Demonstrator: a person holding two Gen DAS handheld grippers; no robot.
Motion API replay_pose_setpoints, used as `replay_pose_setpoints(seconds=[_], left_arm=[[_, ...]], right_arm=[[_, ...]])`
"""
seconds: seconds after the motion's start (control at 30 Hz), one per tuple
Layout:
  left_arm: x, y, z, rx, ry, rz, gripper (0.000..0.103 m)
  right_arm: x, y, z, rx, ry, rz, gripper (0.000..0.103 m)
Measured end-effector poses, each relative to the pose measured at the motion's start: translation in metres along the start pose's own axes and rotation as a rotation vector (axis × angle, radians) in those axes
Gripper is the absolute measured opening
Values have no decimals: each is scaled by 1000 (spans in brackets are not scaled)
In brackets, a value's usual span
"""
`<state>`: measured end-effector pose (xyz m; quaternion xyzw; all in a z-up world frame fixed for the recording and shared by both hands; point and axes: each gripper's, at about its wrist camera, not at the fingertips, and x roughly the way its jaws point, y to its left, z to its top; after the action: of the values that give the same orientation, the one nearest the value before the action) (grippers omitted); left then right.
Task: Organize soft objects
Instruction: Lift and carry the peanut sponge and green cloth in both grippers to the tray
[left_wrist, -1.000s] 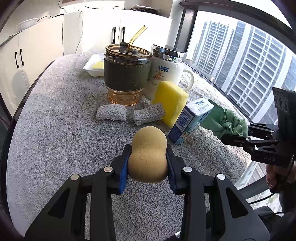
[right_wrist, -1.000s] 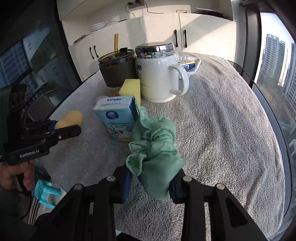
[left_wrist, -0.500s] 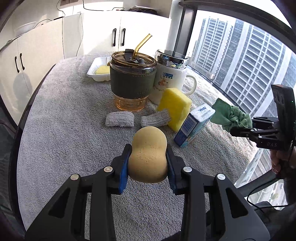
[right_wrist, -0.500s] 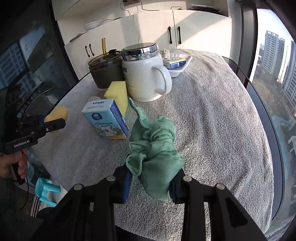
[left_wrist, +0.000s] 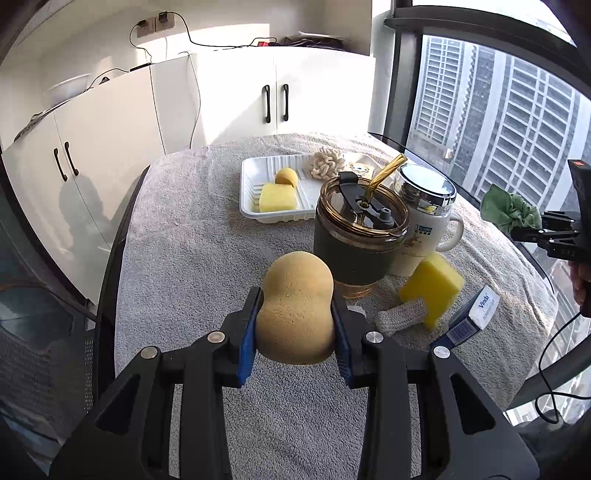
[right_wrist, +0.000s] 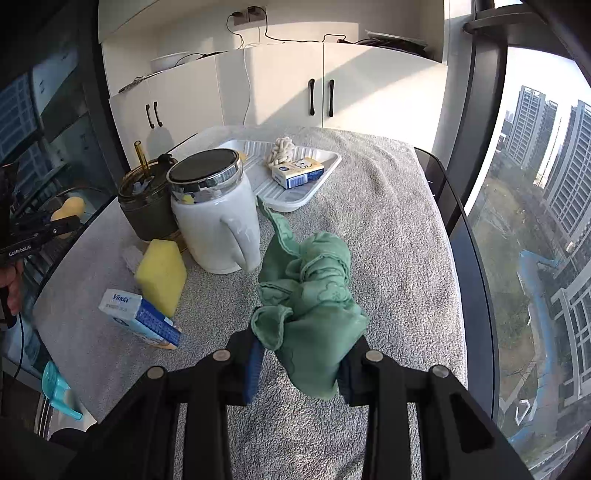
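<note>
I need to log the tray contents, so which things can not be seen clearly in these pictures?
- Left wrist view: the tissue pack in the white tray is mostly hidden behind the tumbler.
- Right wrist view: the mug covers the tray's left part.
- Small print on the tissue pack is unreadable.

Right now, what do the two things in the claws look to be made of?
Left claw: tan sponge, likely fine-pored foam, matte; its sides pinch in between the pads. Right claw: green cloth, soft woven or microfibre fabric, matte; it crumples and droops in folds.
</note>
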<state>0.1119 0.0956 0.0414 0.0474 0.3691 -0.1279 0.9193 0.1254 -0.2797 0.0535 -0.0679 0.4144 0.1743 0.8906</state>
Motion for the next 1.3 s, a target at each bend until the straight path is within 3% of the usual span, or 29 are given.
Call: replay_pose_setpoints(seconds=[0.63,1.03,1.3], left_arm=[[42,26,99,95,-43,14,33],[127,37,163,165,27,-13,33],[180,42,181,149,78,-56,33]], right_arm=[[31,-25,114,-115,-73,-28,36],[98,-17,202,-223,-38,5,36],[154,-3,232,-295,15,57,36]])
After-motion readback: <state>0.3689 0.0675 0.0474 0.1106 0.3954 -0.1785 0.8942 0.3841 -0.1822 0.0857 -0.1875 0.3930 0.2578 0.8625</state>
